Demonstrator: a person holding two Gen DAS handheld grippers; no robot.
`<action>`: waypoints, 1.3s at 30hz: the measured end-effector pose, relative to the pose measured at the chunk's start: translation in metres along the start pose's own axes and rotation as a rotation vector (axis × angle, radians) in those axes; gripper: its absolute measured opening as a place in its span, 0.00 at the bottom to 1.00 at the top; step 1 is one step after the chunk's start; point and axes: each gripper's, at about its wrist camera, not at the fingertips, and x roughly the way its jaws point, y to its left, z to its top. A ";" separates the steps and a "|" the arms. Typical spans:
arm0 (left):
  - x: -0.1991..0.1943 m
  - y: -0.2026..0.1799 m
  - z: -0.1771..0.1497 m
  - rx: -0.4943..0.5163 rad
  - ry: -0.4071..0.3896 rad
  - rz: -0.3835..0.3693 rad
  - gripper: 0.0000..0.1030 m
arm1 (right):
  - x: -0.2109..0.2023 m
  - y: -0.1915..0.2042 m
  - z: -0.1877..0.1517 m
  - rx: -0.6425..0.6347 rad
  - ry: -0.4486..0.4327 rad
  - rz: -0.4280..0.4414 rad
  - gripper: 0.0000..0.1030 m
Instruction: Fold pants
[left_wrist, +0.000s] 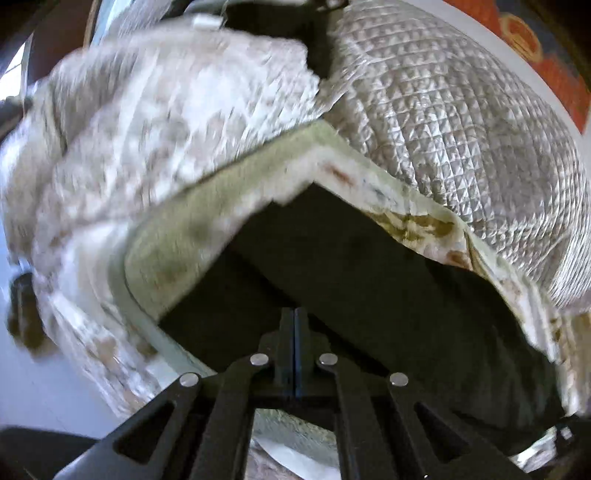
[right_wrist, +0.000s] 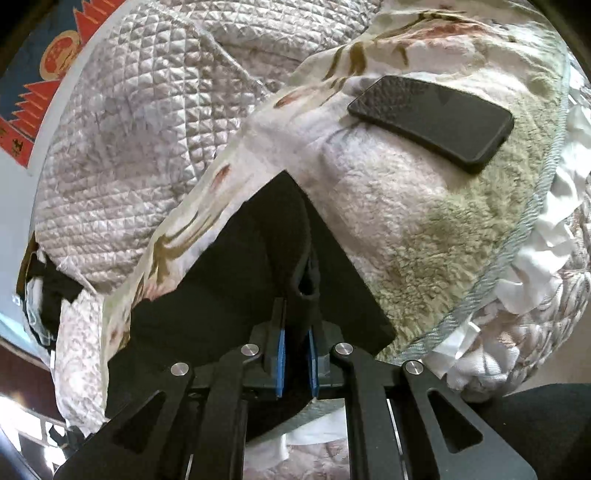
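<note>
The black pants lie on a bed over a floral blanket. In the left wrist view my left gripper has its two fingers pressed flat together at the edge of the black cloth, which spreads away right at the tips. That view is blurred, so the pinched layer itself is hard to make out. In the right wrist view the pants rise in a bunched fold into my right gripper. Its blue pads clamp that fold between them.
A black phone rests on the green fleece side of the floral blanket, just beyond the pants. A silver quilted bedspread covers the bed behind. A red and blue patterned rug lies on the floor past the bed's edge.
</note>
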 end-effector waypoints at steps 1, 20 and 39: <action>0.002 0.000 0.000 -0.014 0.013 -0.022 0.03 | -0.001 0.001 0.000 -0.002 -0.002 0.001 0.10; -0.003 -0.024 0.027 -0.008 -0.135 0.055 0.04 | -0.009 0.010 0.006 -0.055 -0.045 0.019 0.08; -0.016 0.016 0.003 0.000 -0.018 0.189 0.11 | -0.022 0.007 -0.007 -0.093 -0.024 -0.173 0.21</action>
